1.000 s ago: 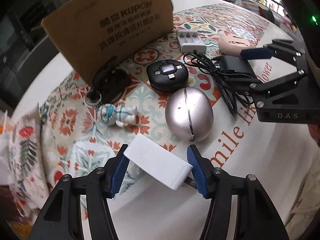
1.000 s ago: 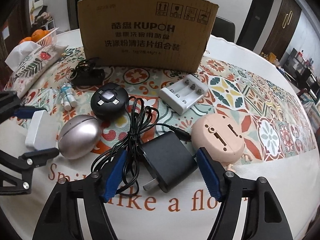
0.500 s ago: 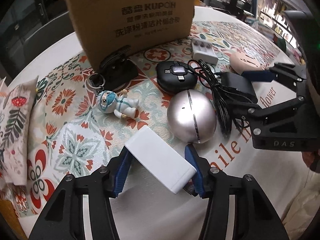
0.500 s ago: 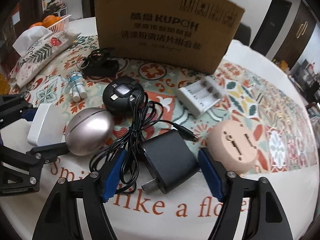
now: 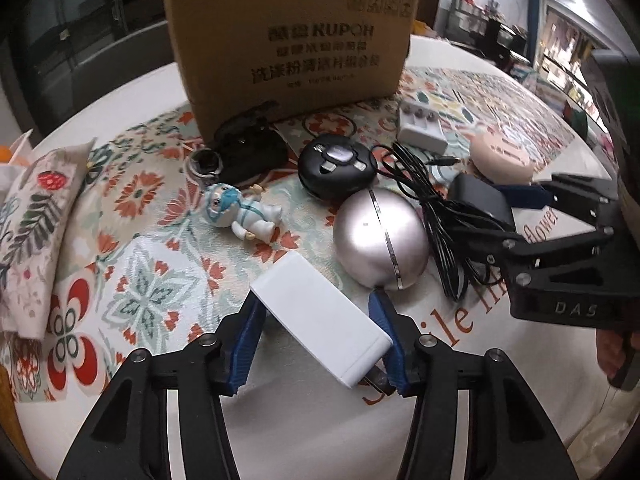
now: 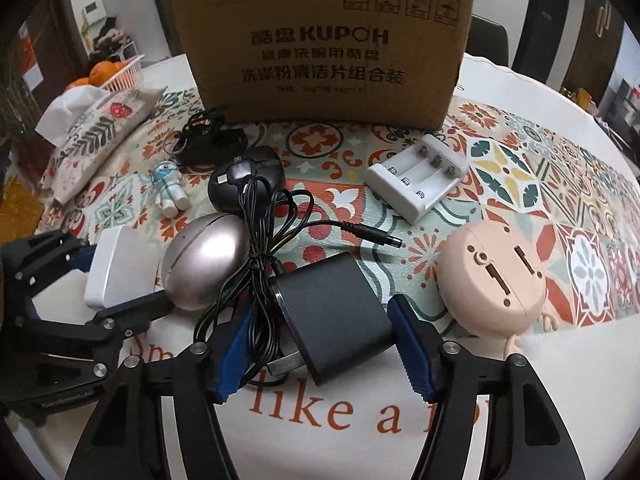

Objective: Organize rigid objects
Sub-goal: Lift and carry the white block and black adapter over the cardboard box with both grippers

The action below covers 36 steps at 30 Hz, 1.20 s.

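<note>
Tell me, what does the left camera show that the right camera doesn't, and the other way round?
Only the left camera shows a person's hand at its right edge.

Only the right camera shows oranges in a basket and the pink case in full.

Both show the cardboard box, the silver egg, the left gripper shut on the white charger, and the right gripper closing around the black adapter.

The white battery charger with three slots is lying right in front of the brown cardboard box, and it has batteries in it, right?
Not quite. The white battery charger with three slots does lie on the patterned tablecloth in front of the brown cardboard box, but its slots are empty: there are no batteries in it. The right wrist view shows the bare metal contacts in each slot.
</note>
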Tool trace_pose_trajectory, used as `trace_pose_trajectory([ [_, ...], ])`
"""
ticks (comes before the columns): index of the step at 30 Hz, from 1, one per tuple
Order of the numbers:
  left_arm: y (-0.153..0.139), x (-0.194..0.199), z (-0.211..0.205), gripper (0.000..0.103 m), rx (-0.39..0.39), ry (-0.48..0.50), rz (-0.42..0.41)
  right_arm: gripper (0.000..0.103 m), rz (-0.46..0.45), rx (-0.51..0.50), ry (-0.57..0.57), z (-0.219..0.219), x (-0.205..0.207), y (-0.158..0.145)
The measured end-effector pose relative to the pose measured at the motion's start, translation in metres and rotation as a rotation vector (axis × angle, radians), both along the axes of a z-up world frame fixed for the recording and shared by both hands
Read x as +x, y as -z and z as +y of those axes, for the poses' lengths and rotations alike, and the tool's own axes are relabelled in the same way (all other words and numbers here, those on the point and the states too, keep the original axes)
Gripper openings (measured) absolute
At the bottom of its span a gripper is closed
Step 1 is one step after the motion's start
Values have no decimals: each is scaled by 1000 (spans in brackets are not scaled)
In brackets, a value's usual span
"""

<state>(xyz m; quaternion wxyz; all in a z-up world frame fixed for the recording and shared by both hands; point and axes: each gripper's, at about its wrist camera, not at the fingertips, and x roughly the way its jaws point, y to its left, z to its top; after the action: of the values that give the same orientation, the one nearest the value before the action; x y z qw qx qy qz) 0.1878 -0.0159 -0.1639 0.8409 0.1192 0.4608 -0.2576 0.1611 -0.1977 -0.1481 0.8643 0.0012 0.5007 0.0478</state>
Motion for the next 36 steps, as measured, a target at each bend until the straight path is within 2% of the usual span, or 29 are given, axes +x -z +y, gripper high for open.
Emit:
trace_pose_trajectory([
  [11,-29,-10,2,53,-58,-93,-87,65,-62,11,23,-5,-12,-17],
  [23,-82,-20,1,53,-126,-187,-225,65,-226,18,38,-11,-22,-65],
  [27,-96,-18,0,53,-144,-210,-249,65,-296,6,33,-10,-24,-84],
  [36,-125,-5,-3,53,-183,-236,-300,65,-390,22,41,-15,-14,-113],
])
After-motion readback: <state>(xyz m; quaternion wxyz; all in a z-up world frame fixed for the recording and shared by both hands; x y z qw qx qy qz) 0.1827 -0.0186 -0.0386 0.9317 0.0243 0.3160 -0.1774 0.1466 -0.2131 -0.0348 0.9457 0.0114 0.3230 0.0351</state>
